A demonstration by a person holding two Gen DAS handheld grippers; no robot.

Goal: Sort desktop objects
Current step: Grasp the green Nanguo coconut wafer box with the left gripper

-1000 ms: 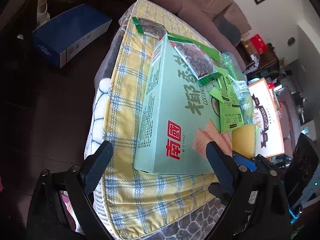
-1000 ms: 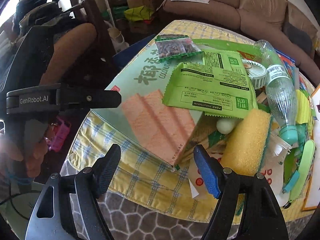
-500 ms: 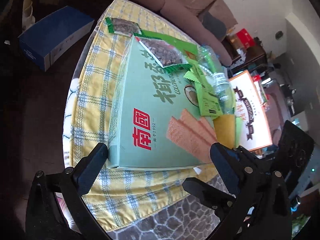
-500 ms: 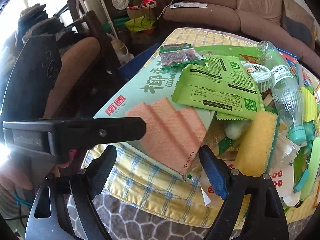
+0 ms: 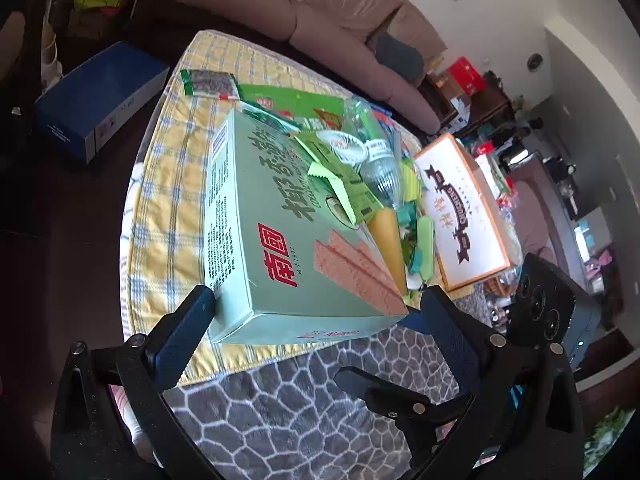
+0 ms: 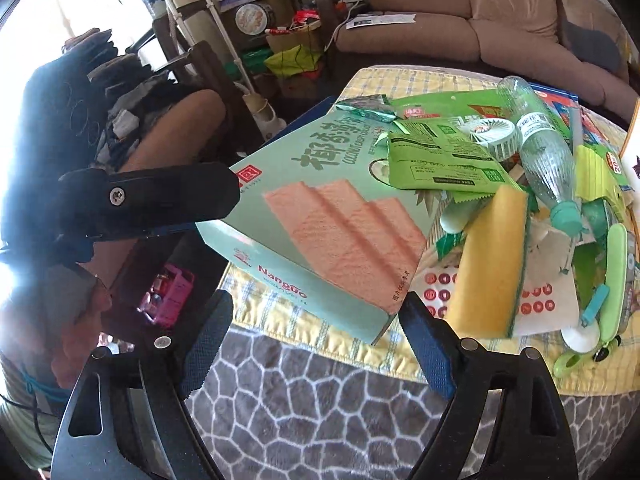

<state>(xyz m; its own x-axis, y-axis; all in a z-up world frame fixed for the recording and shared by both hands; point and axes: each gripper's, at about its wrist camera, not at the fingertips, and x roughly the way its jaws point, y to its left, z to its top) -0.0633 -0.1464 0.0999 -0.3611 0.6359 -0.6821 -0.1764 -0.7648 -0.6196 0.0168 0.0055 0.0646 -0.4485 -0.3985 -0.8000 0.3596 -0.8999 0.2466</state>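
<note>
A large pale-green wafer box lies slanted on the yellow checked tablecloth, its far end under a heap of clutter. My left gripper stands wide open, the box's near end between its fingertips; I see no pad pressing. My right gripper is open too, with the box's near corner just beyond its tips. The left gripper's finger reaches the box's left corner. On the heap lie a green snack packet, a clear bottle and a yellow sponge.
A white box with an orange rim lies on the table's right side. A seed packet is at the far edge. A grey patterned cover hangs below the cloth. A blue box is on the floor, a sofa behind.
Both grippers have drawn back and risen from the box, and both sets of jaws stand wider. The left gripper's finger now reaches across into the right wrist view.
</note>
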